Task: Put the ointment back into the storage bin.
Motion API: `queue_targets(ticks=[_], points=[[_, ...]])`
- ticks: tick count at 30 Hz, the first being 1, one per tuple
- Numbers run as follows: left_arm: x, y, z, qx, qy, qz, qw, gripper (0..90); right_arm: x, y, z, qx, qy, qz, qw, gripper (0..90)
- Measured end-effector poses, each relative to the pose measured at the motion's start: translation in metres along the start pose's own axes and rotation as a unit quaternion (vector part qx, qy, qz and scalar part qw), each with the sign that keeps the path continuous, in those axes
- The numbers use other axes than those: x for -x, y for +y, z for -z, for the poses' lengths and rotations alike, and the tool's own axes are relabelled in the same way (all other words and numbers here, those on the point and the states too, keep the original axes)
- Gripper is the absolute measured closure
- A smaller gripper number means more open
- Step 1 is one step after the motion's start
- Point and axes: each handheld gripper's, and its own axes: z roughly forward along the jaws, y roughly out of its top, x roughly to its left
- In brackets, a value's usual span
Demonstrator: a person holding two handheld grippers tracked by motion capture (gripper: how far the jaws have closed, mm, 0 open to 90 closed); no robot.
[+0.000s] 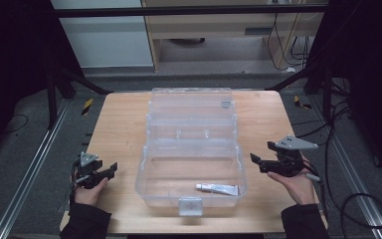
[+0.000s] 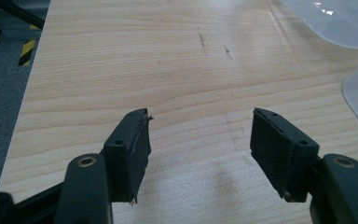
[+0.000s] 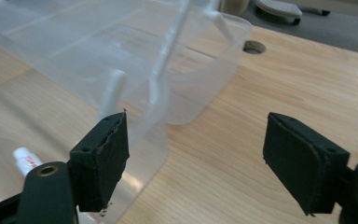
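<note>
Left gripper (image 1: 110, 169) sits at the lower left of the high view, held in the person's left hand (image 1: 89, 188) over bare wood, jaws spread with nothing between them. Its own view (image 2: 199, 140) confirms the gap: both black pads stand well apart above the wooden table (image 2: 121, 60).

Right gripper (image 1: 259, 158) sits at the lower right of the high view, held in the right hand (image 1: 293, 181), a grey three-cornered plate on top. Jaws are likewise spread and empty, as the right gripper view (image 3: 196, 154) shows.

Clear plastic storage box (image 1: 191, 149) occupies the centre of the table (image 1: 119, 124), between the two grippers and apart from both. Its lid stands open, lying back toward the upper part of the frame. A latch tab is at the middle of the front wall.

Small white tube (image 1: 219, 188) lies flat on the box floor, near the front wall and toward the right corner. In the right gripper view the tube's end (image 3: 25, 161) appears at lower left, behind the left jaw, seen through the box wall (image 3: 135, 70).

Dark floor, metal rails and trailing cables surround the table.
</note>
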Motion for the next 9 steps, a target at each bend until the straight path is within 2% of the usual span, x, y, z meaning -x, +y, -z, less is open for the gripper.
queue_targets(ticks=[3, 9], points=[[0.0, 0.0, -0.001, 0.0, 0.0, -0.001, 1.0, 37.0, 0.007, -0.009, -0.005, -0.008, -0.009, -0.016, 0.9998, 21.3], [-0.001, -0.001, -0.002, -0.001, 0.005, -0.002, 1.0, 34.6, 0.018, -0.023, -0.013, -0.031, -0.029, -0.029, 0.9987, 19.6]])
